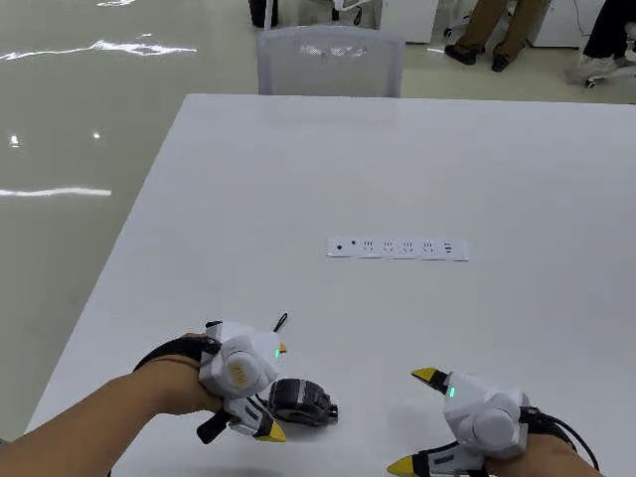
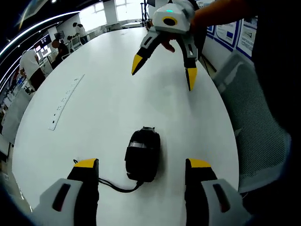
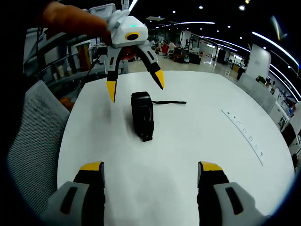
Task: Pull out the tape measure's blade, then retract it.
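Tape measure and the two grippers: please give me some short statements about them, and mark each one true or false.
1. The tape measure lies on the table. True.
2. The left gripper is shut on the tape measure. False: its jaws stand open, one on each side of it.
3. The right gripper is open and holds nothing. True.
4. The blade is pulled far out across the table. False: no blade is out. A thin black strap trails from the tape measure.
5. The socket strip lies between the two grippers. False: it lies farther along the table, beyond both.
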The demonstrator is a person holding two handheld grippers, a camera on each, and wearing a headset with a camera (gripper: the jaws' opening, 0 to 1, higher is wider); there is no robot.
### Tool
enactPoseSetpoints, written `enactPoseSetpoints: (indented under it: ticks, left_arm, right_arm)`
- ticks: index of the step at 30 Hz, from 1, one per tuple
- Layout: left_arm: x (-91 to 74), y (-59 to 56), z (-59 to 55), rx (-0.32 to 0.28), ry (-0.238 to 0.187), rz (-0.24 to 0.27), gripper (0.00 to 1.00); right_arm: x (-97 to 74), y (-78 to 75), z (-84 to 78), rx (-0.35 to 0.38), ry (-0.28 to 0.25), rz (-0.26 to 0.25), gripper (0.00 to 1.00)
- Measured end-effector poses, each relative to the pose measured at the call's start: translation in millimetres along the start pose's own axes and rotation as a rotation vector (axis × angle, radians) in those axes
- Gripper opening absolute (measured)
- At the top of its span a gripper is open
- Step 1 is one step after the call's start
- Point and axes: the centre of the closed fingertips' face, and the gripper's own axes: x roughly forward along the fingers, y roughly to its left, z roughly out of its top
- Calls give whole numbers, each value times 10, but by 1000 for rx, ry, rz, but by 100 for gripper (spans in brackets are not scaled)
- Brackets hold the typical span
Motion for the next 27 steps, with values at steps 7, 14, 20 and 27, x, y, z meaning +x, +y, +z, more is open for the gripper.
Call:
enactPoseSetpoints:
  ticks: [7,14,20,27]
  left_arm:
    - [115,43,47,3,13,-19,68]
    - [199,40,0,21,60,-43,61]
    - [292,36,69,7,40,-52,51]
    - [423,-31,35,33,83,-73,43]
  right_arm:
    - [228,49,171,-69,6,59,74]
    - [406,54,231,-44,21,102,67]
    - [539,81,202,-35,40,137,55]
    - [645,129,221,-40,68,170,53]
